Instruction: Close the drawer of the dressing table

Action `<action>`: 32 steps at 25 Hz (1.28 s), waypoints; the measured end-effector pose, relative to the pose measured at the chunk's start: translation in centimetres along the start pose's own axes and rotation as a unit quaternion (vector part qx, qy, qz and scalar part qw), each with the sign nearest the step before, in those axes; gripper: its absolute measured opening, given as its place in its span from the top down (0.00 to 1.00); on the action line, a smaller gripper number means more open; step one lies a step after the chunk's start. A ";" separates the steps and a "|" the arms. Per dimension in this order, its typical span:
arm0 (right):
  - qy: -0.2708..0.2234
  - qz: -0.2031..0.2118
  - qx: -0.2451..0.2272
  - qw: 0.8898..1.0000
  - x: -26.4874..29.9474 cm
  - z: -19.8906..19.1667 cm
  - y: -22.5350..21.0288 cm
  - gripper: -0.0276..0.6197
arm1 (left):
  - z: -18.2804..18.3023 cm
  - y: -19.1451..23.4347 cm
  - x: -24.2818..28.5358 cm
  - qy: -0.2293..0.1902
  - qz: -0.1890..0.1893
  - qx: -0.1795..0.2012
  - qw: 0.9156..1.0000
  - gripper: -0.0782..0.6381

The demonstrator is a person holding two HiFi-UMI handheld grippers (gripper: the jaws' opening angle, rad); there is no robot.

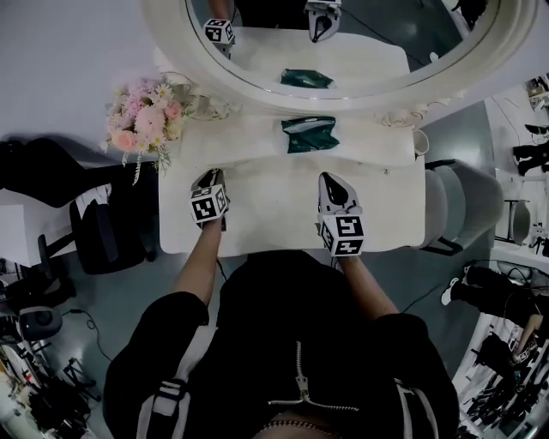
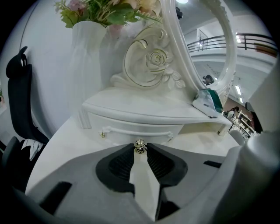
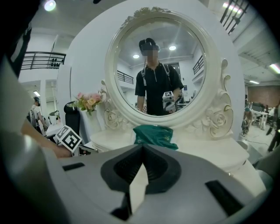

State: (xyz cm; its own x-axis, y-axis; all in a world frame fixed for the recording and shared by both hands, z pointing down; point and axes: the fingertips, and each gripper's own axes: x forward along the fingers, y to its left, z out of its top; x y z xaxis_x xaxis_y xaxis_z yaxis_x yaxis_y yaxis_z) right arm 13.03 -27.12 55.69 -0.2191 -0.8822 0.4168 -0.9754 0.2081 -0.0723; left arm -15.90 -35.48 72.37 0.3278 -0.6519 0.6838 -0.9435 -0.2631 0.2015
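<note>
The white dressing table point(image 1: 257, 227) has a raised shelf under an oval mirror point(image 1: 377, 26). Beneath that shelf sits a small drawer front point(image 2: 127, 124) with a long thin handle. A small metal knob point(image 2: 140, 146) in front of it is pinched between the tips of my left gripper point(image 2: 140, 148), which points down at the table's left part point(image 1: 209, 178). My right gripper point(image 1: 329, 180) hovers over the table's right half with its tips together and nothing in them point(image 3: 142, 149).
A green pouch point(image 1: 309, 134) lies on the shelf in front of the mirror. A vase of pink flowers point(image 1: 146, 120) stands at the shelf's left end. A black chair point(image 1: 103, 231) is left of the table and a grey one point(image 1: 467, 206) right of it.
</note>
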 end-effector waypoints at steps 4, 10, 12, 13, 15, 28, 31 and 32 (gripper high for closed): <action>0.001 -0.001 0.001 1.000 0.2 0.1 -0.2 0.95 | 0.4 0.1 0.4 -0.001 0.000 -0.001 1.000 0.76; 0.003 -0.004 0.002 1.000 0.4 0.0 -0.5 0.95 | 1.2 0.1 1.1 -0.001 0.000 0.001 1.000 0.76; 0.003 -0.006 0.003 1.000 0.5 0.0 -0.7 0.95 | 1.2 0.2 1.2 0.001 0.000 0.001 1.000 0.76; 0.003 -0.007 0.003 1.000 0.5 0.1 -0.8 0.95 | 1.1 0.2 1.3 0.001 0.000 0.001 1.000 0.76; 0.002 -0.008 0.003 1.000 0.6 0.2 -0.9 0.95 | 1.2 0.2 1.3 0.000 0.000 0.001 1.000 0.76; -0.005 0.003 0.002 1.000 0.4 0.5 -0.6 0.95 | 0.4 -0.3 -0.1 -0.001 0.011 0.023 1.000 0.67; -0.007 0.009 0.000 1.000 0.3 0.4 -0.4 0.95 | -0.6 -0.6 -1.3 -0.004 0.007 0.019 1.000 0.67; -0.007 0.011 -0.001 1.000 0.2 0.4 -0.3 0.95 | -0.9 -0.6 -1.8 -0.004 0.006 0.019 1.000 0.68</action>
State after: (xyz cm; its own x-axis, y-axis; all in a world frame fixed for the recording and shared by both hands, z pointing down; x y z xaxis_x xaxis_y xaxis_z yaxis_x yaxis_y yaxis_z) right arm 13.22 -27.54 55.46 -0.2413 -0.8832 0.4021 -0.9702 0.2285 -0.0804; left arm -15.90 -33.52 71.68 0.3171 -0.6609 0.6802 -0.9449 -0.2815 0.1670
